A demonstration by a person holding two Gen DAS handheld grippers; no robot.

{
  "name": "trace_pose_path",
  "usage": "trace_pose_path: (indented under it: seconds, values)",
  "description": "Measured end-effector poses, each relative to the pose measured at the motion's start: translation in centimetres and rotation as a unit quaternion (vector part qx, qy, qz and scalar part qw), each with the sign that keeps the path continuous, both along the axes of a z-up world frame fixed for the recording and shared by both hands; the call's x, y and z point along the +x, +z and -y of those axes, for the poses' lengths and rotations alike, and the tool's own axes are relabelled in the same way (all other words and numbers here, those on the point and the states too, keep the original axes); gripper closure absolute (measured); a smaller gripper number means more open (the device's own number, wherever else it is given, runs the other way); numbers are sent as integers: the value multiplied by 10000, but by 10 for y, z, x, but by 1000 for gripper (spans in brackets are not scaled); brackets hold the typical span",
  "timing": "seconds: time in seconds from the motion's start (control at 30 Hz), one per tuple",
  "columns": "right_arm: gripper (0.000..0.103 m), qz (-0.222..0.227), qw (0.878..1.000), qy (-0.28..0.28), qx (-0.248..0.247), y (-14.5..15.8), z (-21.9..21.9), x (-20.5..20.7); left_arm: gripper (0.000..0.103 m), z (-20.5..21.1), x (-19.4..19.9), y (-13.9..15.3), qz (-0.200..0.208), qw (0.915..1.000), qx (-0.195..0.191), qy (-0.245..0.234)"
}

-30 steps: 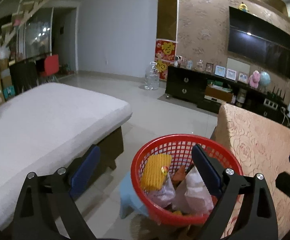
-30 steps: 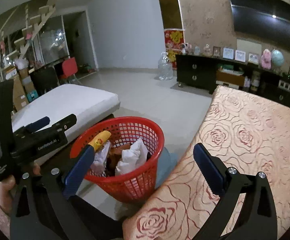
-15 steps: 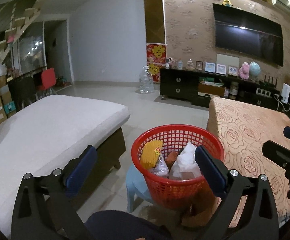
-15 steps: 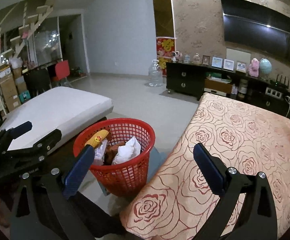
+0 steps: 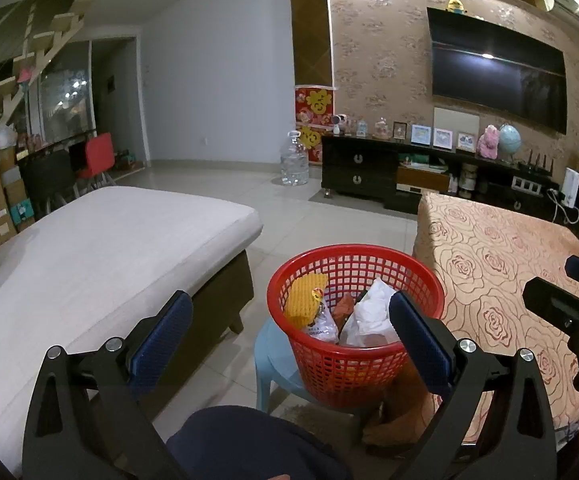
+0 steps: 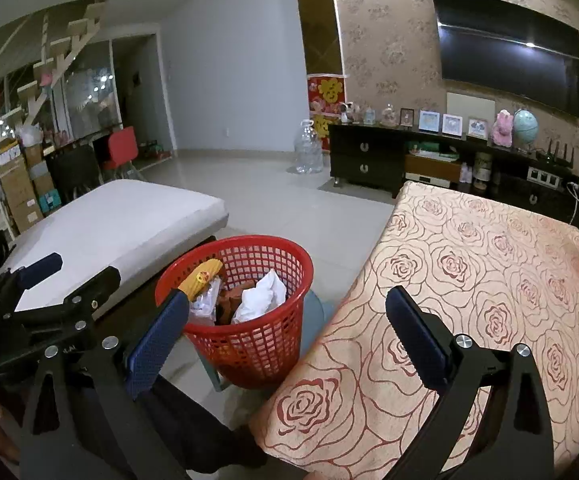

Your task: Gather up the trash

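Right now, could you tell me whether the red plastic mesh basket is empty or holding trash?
Holding trash: the red plastic mesh basket contains a yellow wrapper and crumpled white paper, among other pieces.

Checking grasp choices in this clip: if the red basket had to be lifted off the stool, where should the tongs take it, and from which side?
Grip the red basket by its top rim, from above, on its near, table-side arc. The rim is open and firm, and the mesh wall is thin enough for open tongs to straddle. The trash sits lower, and the blue stool blocks a low approach.
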State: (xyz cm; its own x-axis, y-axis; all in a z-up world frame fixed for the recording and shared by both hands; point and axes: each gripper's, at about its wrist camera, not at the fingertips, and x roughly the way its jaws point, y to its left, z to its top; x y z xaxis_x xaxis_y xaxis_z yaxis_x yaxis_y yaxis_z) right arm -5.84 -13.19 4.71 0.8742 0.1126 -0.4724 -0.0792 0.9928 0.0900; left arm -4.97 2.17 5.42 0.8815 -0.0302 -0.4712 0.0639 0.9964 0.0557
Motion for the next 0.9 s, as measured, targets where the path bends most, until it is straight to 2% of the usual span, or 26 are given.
trace_pose_path:
  seconds: [0.9]
  values:
    - [7, -69, 9999, 39, 74, -4, 0, -1, 8, 12, -1, -3, -36, 9999, 110, -108]
